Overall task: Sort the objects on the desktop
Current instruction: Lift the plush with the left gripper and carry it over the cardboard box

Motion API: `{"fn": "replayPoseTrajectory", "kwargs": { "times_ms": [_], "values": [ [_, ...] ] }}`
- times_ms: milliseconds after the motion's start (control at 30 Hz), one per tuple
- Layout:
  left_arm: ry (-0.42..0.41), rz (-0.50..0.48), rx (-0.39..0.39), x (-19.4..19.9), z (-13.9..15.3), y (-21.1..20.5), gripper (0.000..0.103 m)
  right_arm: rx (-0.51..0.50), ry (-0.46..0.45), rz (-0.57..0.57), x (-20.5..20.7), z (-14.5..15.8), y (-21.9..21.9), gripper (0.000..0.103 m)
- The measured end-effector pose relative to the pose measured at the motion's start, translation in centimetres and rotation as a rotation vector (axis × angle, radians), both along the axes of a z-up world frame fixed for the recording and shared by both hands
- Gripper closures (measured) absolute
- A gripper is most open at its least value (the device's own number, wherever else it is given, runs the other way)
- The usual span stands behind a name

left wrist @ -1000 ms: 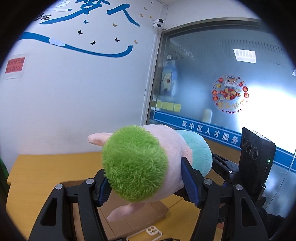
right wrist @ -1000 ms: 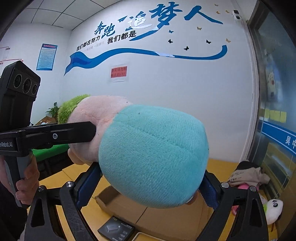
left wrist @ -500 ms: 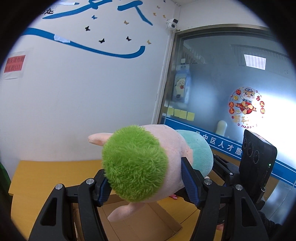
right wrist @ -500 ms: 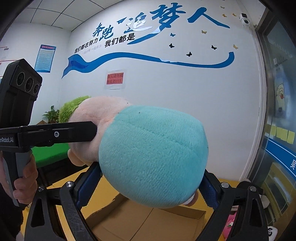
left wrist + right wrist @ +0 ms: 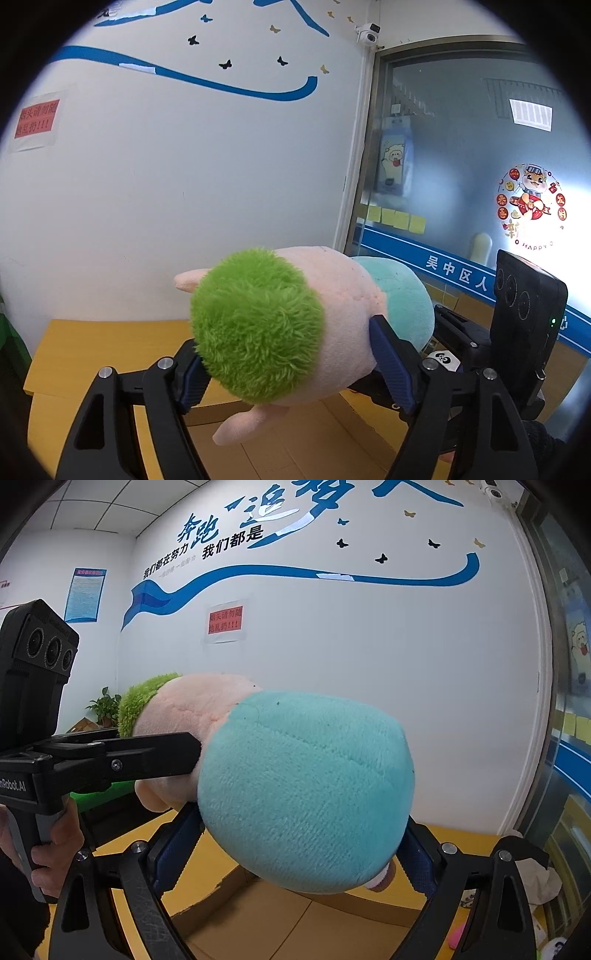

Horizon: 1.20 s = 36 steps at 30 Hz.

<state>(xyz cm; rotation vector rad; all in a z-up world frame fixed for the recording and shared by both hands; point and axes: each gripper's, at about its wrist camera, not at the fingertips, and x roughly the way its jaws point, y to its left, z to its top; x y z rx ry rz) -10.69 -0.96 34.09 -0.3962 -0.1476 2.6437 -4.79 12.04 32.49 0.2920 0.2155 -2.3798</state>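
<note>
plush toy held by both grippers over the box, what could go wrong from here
If one grip lets go early, the green-haired pink and teal plush toy could swing from the other, held only by the left gripper and right gripper. Dropped off-centre, it might catch the brown cardboard box wall.

open cardboard box (image 5: 295, 926) below, wall (image 5: 184, 184) ahead

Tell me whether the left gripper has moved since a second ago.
Yes. The left gripper, still shut on the plush toy, has swung left: the glass door frame and the round sticker have slid right in its view.
</note>
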Motion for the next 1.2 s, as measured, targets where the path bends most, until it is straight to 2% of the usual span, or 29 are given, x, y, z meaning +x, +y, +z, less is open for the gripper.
{"fn": "replayPoseTrajectory", "kwargs": {
  "times_ms": [133,400,567,767,933,1033,1200],
  "values": [
    [-0.041,-0.006,0.030,-2.7,-2.1,-1.1,0.026,0.016,-0.023,-0.003,-2.3,-1.8,-0.9,0.005],
    [-0.123,0.017,0.028,-6.5,-7.5,-3.7,0.030,0.047,-0.121,0.021,-6.9,-7.6,-3.6,0.005],
    [-0.233,0.041,0.034,-9.6,-12.3,-5.6,0.033,0.059,-0.215,0.032,-10.0,-12.4,-5.4,0.005],
    [-0.412,0.063,0.059,-13.2,-19.6,-7.7,0.035,0.100,-0.346,0.032,-13.7,-19.6,-7.2,0.005],
    [-0.527,0.084,0.075,-14.9,-24.6,-9.0,0.035,0.137,-0.460,0.041,-15.8,-25.8,-7.9,0.006],
    [-0.592,0.098,0.084,-15.9,-26.8,-9.7,0.035,0.148,-0.509,0.040,-16.8,-28.5,-8.1,0.006],
    [-0.652,0.128,0.051,-16.8,-28.7,-10.0,0.035,0.152,-0.590,0.052,-18.4,-31.9,-7.9,0.006]
  ]
}}
